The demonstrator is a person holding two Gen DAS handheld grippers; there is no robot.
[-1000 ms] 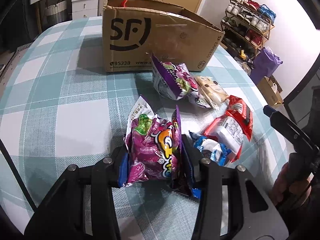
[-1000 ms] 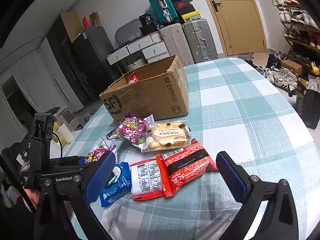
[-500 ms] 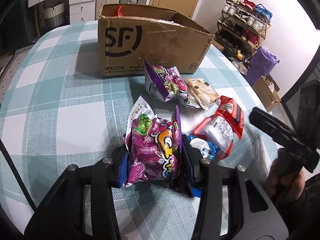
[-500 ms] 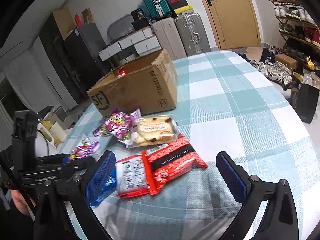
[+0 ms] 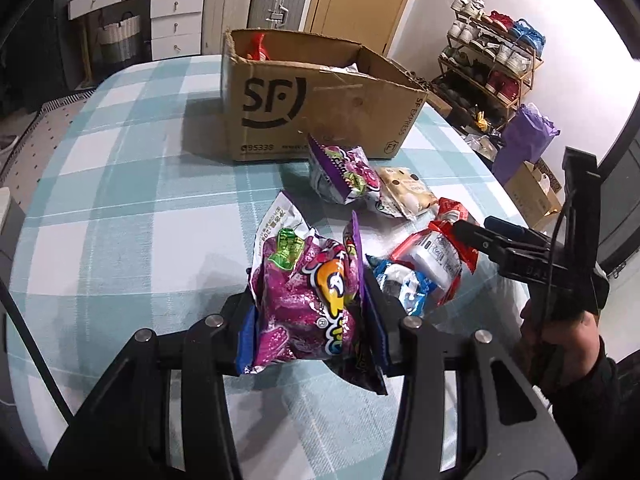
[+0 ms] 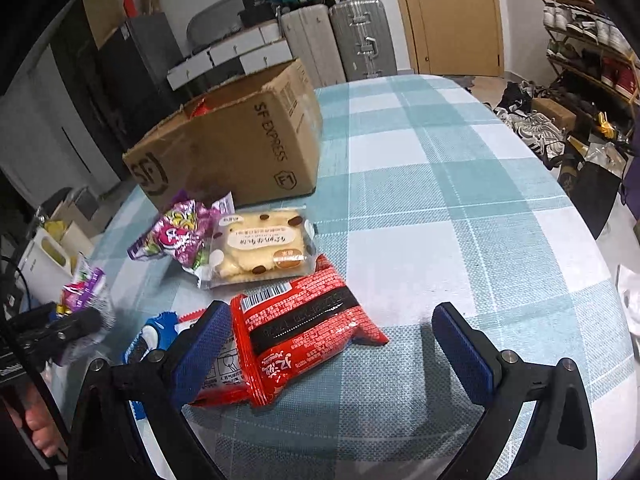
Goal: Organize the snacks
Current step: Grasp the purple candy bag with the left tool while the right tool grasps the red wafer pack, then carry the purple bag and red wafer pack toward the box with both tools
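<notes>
My left gripper (image 5: 310, 312) is shut on a purple candy bag (image 5: 308, 288), held a little above the checked tablecloth. An open SF cardboard box (image 5: 316, 108) stands beyond it, with a red packet showing inside. On the cloth lie a second purple bag (image 5: 344, 176), a bread packet (image 6: 260, 246), a red snack packet (image 6: 304, 332), a red-and-white packet (image 5: 430, 260) and a blue packet (image 5: 400, 284). My right gripper (image 6: 332, 344) is open, low over the red snack packet, which lies between its fingers untouched.
Suitcases (image 6: 356, 36) and white drawers stand behind the table. A shoe rack (image 5: 496, 68) and a purple bag (image 5: 524, 136) are off the table's right side. The round table edge (image 6: 600, 264) curves close on the right.
My left gripper has lifted the purple bag and moved toward the box. My right gripper has dropped and tilted down over the red packets.
</notes>
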